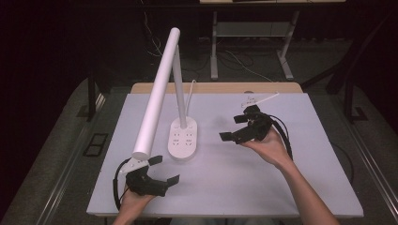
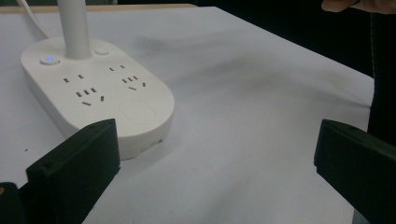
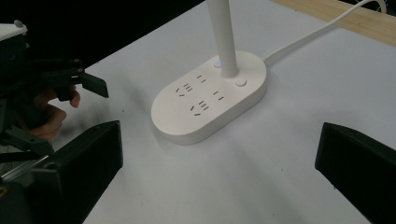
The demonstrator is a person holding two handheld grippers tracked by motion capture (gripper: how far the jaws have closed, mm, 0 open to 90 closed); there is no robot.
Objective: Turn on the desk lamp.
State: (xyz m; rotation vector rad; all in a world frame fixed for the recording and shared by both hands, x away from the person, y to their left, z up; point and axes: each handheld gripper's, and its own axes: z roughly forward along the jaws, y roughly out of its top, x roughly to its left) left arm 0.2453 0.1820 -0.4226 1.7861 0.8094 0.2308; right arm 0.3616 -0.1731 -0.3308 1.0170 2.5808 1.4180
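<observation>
A white desk lamp stands mid-table on an oval base (image 1: pixel 182 138) with sockets (image 2: pixel 98 93) (image 3: pixel 205 100) and two round buttons; one glows blue (image 2: pixel 49 60). Its stem (image 1: pixel 179 84) rises to a long white tube head (image 1: pixel 156 93) that slopes down toward the near left. My left gripper (image 1: pixel 164 169) is open at the near left, just under the tube's end, jaws wide (image 2: pixel 215 168) with nothing between them. To the right of the base my right gripper (image 1: pixel 233 127) is held open above the table, empty (image 3: pixel 219 168), facing the base.
The white table (image 1: pixel 244 183) has a wooden strip (image 1: pixel 216 87) along its far edge. The lamp's white cable (image 3: pixel 322 30) runs off the back. Small white bits (image 1: pixel 256 99) lie at the far right. Dark floor and desk legs (image 1: pixel 214 47) lie beyond.
</observation>
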